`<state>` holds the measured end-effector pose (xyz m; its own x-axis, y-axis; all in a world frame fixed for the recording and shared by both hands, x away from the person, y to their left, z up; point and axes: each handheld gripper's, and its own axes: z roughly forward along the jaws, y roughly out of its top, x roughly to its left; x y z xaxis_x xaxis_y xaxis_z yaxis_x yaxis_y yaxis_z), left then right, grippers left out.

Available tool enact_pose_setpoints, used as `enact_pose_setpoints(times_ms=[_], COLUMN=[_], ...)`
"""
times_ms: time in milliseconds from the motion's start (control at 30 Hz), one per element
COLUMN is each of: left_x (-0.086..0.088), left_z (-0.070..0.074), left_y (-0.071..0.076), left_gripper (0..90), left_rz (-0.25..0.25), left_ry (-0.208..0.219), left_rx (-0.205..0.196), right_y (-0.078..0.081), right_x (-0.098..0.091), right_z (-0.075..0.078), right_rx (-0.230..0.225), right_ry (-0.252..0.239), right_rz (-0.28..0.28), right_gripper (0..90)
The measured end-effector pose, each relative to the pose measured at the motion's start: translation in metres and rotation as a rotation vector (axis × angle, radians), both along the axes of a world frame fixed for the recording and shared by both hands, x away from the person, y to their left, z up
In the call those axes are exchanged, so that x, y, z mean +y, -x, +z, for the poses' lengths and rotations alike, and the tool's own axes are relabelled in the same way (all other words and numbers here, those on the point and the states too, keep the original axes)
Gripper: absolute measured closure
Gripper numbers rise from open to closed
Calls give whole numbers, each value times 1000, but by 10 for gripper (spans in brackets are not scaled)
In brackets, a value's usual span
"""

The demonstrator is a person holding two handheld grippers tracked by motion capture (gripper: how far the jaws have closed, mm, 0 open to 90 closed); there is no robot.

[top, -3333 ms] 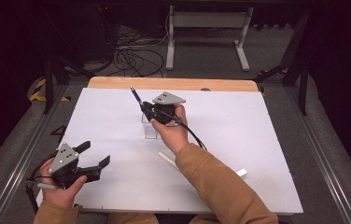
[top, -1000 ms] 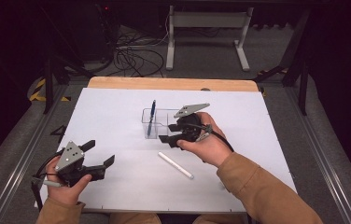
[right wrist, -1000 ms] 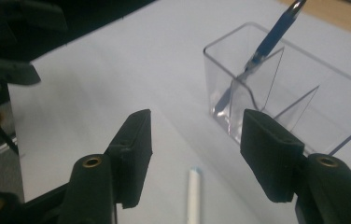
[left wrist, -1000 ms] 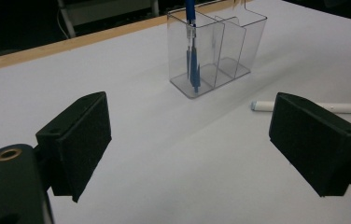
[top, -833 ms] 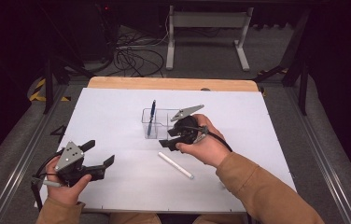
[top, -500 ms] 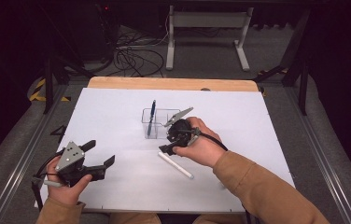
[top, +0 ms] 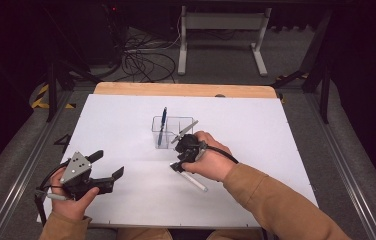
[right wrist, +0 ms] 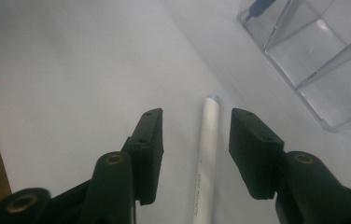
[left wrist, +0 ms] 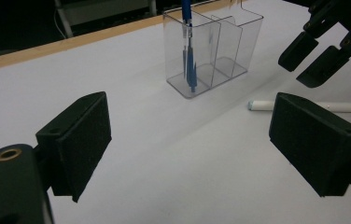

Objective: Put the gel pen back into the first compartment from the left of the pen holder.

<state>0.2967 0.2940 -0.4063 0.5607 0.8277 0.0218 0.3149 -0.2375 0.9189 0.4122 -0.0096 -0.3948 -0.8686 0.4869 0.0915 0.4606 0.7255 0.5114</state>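
Marker point(right wrist: 207, 154) lies between open right claw point(right wrist: 197, 128) jaws.

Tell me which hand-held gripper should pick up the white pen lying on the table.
Right. The right hand-held gripper is open with the white pen between its jaws. The left hand-held gripper sits off near the table's front left.
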Motion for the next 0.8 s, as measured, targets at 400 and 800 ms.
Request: enact_pose_setpoints(times_ms=[400,800], left_x=[1,1], left_z=[0,0], left_y=[0,0], left_gripper=[138,138], left_rz=[1,2], left_ry=[3,0], left_rx=[1,1], right_y=[2,4], right_x=[2,1], right_z=[-17,-27], right_rx=[34,41], right_ry=[103,154], right_rz=[6,-21], right_gripper=[673,755])
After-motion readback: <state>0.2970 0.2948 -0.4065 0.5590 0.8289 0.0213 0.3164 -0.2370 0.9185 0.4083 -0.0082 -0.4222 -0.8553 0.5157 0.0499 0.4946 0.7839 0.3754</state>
